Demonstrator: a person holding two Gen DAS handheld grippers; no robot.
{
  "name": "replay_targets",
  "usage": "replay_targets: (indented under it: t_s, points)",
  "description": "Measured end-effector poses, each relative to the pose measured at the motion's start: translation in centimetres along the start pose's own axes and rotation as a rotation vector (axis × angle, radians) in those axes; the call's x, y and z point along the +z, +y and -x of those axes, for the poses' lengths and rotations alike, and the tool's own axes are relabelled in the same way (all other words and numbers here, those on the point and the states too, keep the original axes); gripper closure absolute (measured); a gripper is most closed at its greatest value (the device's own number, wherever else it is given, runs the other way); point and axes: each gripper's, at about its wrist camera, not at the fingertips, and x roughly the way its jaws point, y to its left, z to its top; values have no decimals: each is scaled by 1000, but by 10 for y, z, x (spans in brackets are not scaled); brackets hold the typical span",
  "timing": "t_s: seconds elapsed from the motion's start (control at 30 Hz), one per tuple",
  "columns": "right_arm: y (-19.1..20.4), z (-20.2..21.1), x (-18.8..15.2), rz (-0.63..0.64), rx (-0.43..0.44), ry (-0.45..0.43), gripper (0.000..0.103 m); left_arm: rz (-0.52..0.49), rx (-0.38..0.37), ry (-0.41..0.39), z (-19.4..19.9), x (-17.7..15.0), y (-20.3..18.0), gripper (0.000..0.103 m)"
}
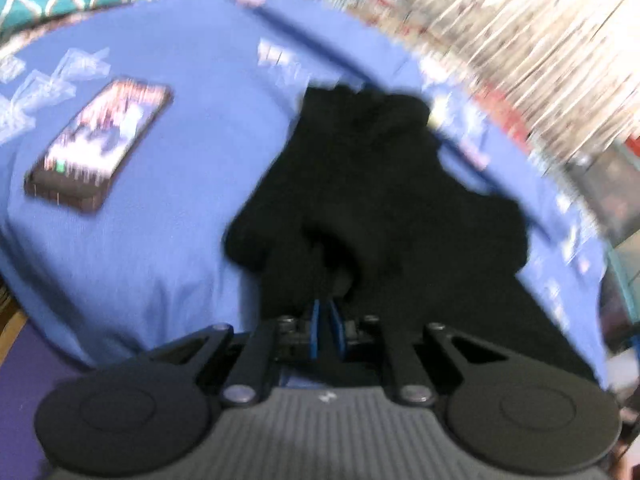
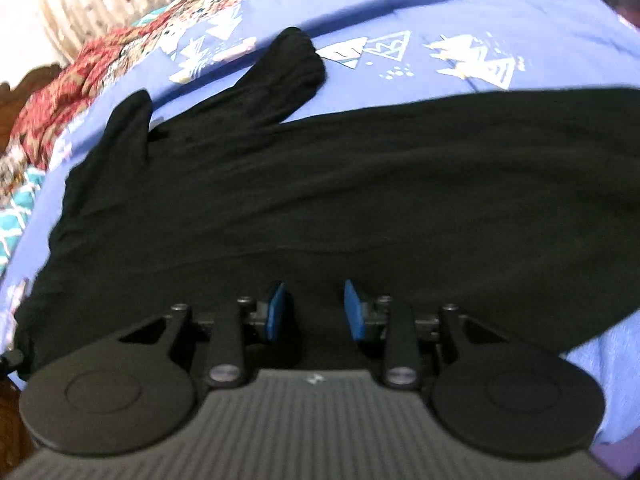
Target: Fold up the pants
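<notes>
Black pants lie crumpled on a blue bed sheet. My left gripper is shut on a bunched fold of the pants at their near edge, its blue pads almost touching with dark cloth pinched between them. In the right wrist view the pants spread wide across the sheet, with two narrow ends pointing to the upper left. My right gripper hovers over the near edge of the pants, open, its blue pads well apart with nothing pressed between them.
A phone with a lit screen lies on the sheet left of the pants, with clear plastic bags beyond it. A red patterned blanket and a pale curtain border the bed's far side.
</notes>
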Motion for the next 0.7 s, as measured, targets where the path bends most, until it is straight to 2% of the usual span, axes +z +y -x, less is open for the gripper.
replay_targets:
  t_s: [0.1,0.2,0.33,0.47,0.7]
  points:
    - [-7,2,0,-26,23,-3,67,-16,-32,-57,8,12,-10,94]
    - [-11,0,6,-7,15,0,67,-62,-16,-57,-5,17,-26,93]
    - [1,5,-5,11,6,-8,67,-84,8,21,-37,5,-39,93]
    - [-1,1,-6,8,25,-3,67,-87,96,144,-74,-8,-38,93]
    - [-1,-4,-2,14,27,8,67,-56,72,149,-76,-9,-28,93]
